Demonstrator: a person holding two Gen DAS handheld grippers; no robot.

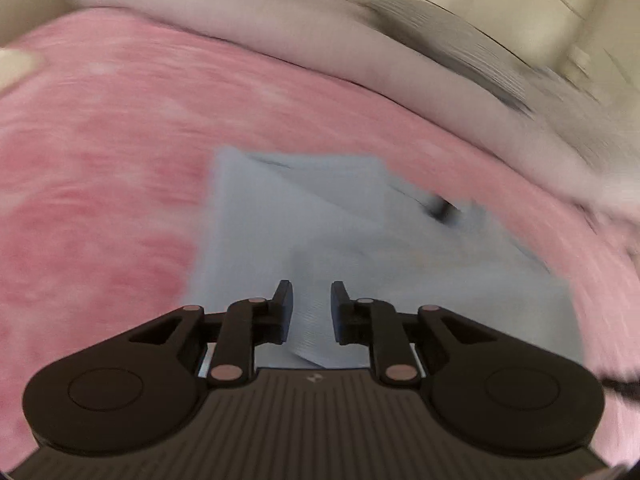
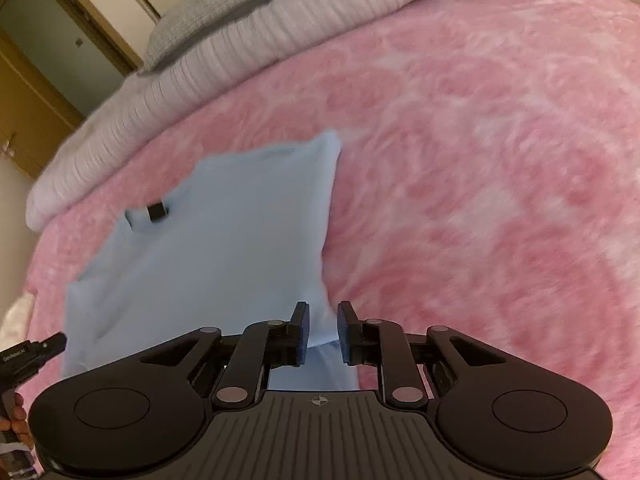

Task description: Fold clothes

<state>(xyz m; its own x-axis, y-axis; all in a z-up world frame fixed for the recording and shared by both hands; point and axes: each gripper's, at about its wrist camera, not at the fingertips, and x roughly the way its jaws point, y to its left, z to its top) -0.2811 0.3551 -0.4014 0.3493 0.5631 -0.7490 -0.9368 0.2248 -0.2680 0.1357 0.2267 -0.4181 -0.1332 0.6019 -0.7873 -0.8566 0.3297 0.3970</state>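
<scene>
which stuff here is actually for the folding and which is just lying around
For the job: light blue shirt, left gripper, right gripper.
Just lying about: pink blanket, ribbed grey quilt, grey pillow.

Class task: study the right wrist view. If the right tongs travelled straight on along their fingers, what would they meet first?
Most likely the light blue garment, near its right edge, which lies between the right tongs. The pink blanket lies just beside that edge; depth is unclear.

No words can be read; the black tool (image 2: 28,354) at the left edge of the right wrist view has small white letters, too tiny and blurry to make out.
</scene>
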